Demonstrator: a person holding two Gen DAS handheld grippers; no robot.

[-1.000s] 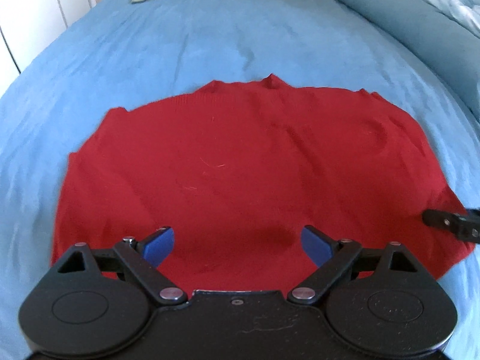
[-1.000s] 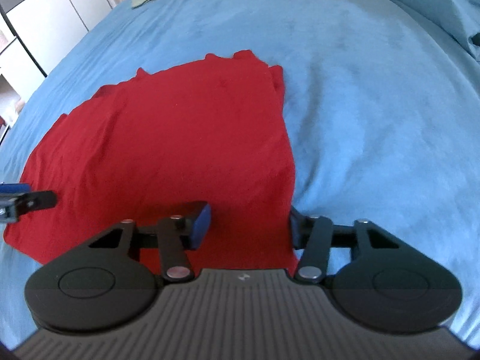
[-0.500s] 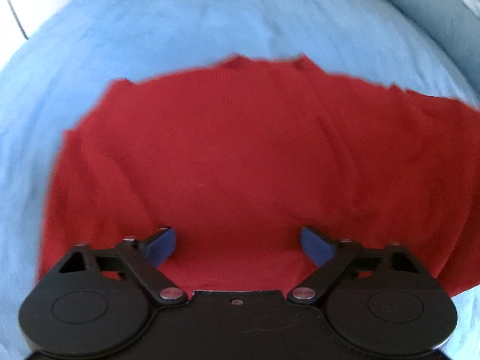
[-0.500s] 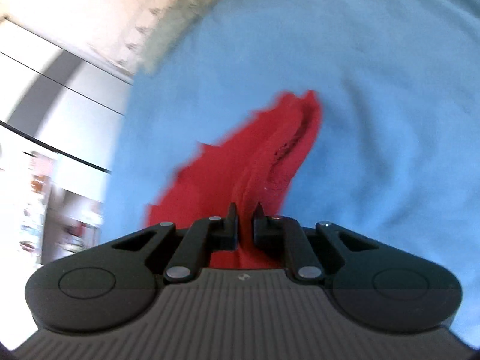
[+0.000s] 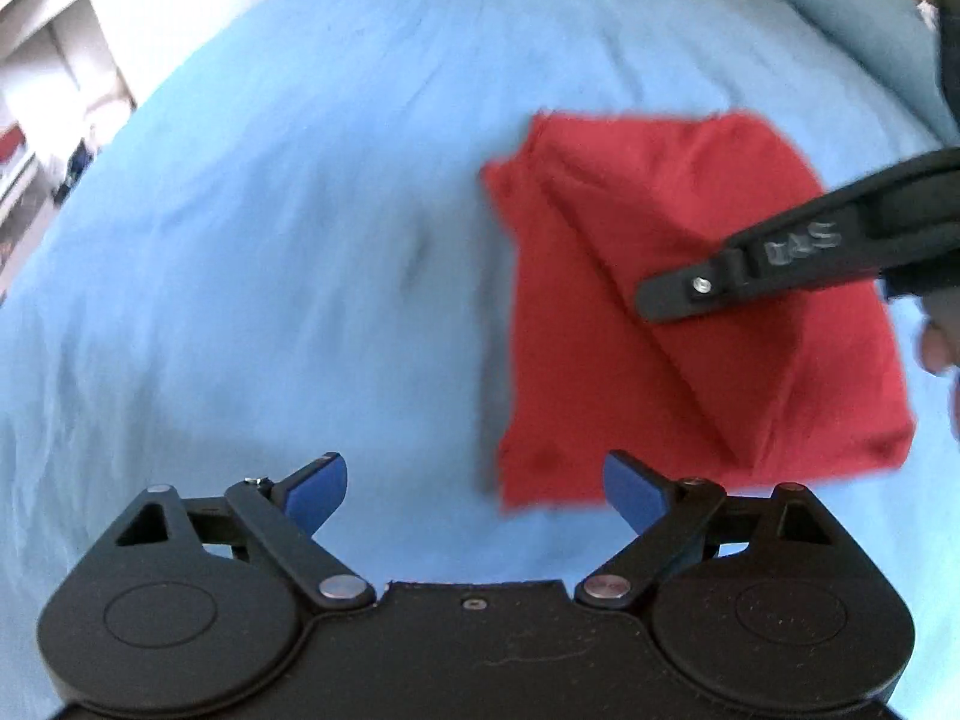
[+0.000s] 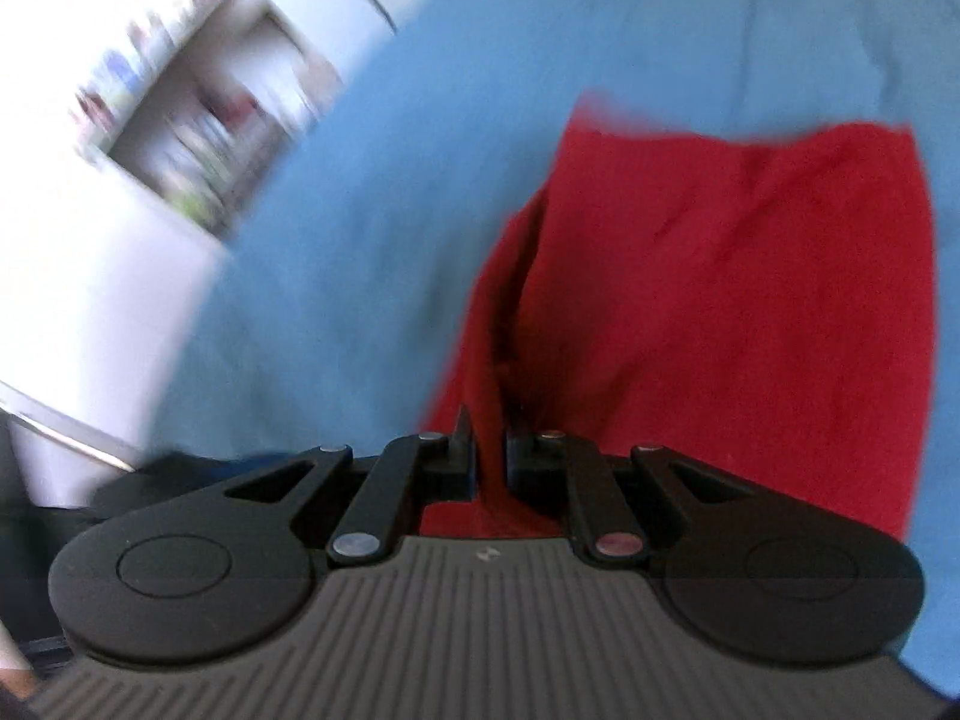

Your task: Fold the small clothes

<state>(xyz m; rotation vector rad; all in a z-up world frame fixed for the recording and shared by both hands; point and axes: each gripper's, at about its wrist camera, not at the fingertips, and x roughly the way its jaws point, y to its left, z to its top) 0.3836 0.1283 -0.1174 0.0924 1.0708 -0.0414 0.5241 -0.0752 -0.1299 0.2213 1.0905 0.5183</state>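
Two grippers over blue bedding (image 5: 300, 210). Red garment (image 5: 660, 330), folded over on itself, at right of centre in left wrist view, diagonal crease across it. Left gripper (image 5: 474, 489) at lower centre, blue pads spread wide, nothing between. Right gripper (image 6: 489, 456) pressed together, pinching an edge of the red cloth; seen also entering from right edge. White shelving (image 6: 198, 120) blurred, upper left.

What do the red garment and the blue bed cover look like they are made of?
Red garment: soft matte cloth, likely a fine knit; it creases and drapes where folded. Blue bed cover: matte woven fabric, probably cotton, with shallow wrinkles and no sheen. Motion blur hides the weave of both.
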